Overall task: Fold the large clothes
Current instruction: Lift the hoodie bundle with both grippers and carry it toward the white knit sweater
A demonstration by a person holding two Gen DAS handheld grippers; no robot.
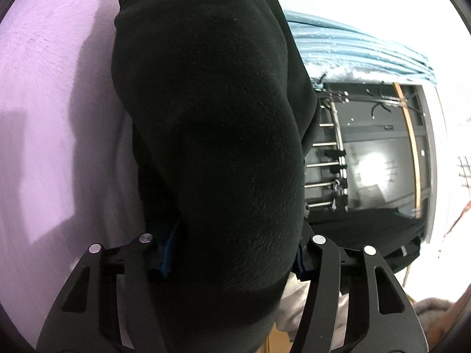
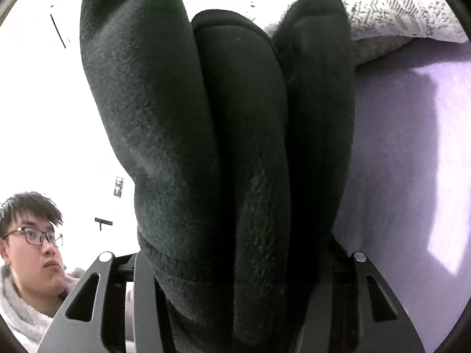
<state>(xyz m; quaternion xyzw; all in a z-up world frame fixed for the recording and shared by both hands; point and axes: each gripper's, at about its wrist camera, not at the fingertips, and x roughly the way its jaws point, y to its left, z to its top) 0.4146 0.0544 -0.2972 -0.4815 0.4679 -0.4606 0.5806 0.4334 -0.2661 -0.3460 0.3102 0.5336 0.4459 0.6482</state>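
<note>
A black fleece garment fills the middle of the left wrist view and bulges out from between my left gripper's fingers. My left gripper is shut on it, blue pads pressed into the cloth on both sides. In the right wrist view the same black fleece garment hangs in several thick folds between the fingers. My right gripper is shut on it. The fingertips of both grippers are hidden by the cloth. A lilac bed sheet lies behind it and also shows in the right wrist view.
A blue ribbed blanket lies at the sheet's far edge, beside a dark window with a metal rack. A patterned white and grey blanket lies at the upper right. The person in a grey hoodie is at the lower left.
</note>
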